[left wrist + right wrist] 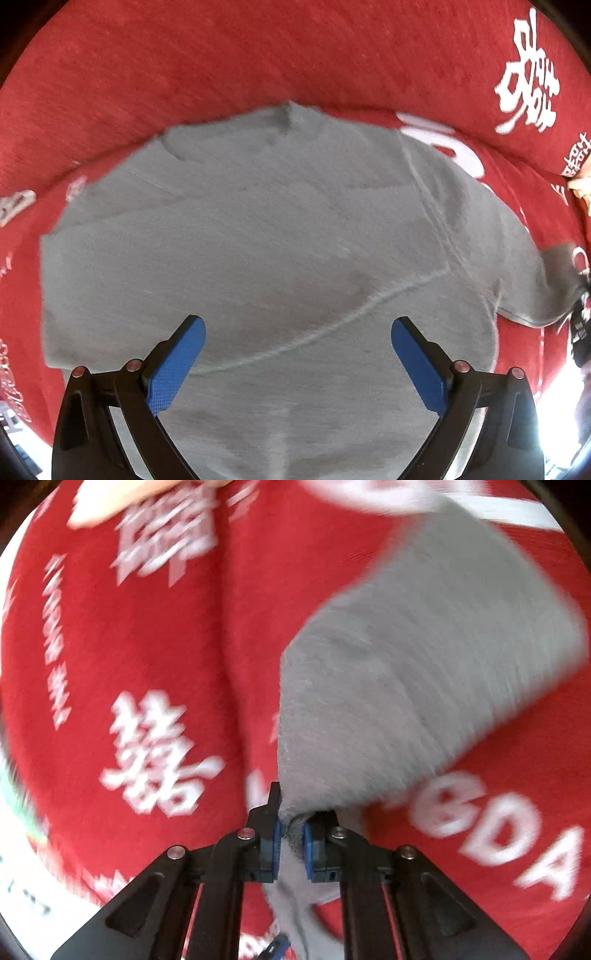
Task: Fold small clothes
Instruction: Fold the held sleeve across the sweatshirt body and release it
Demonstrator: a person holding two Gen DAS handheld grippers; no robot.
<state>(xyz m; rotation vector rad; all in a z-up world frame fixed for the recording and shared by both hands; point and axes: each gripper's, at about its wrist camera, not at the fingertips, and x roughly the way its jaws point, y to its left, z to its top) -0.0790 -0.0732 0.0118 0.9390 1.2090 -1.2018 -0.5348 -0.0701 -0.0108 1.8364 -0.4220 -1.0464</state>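
Grey garment [266,236] spread flat on red printed cloth [258,55] over counter. Left claw [298,360] above garment, jaws wide apart, nothing held. Right claw [292,834] pinched tight on garment edge, fabric bunched between pads. Soft, light, limp knit; likely drapes, sags. Best gripped at hem or corner.

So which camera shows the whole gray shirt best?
The left wrist view. It looks down on the gray shirt spread over the red cloth, nearly all of it in frame. The right wrist view shows only a blurred part, pinched in the right tongs.
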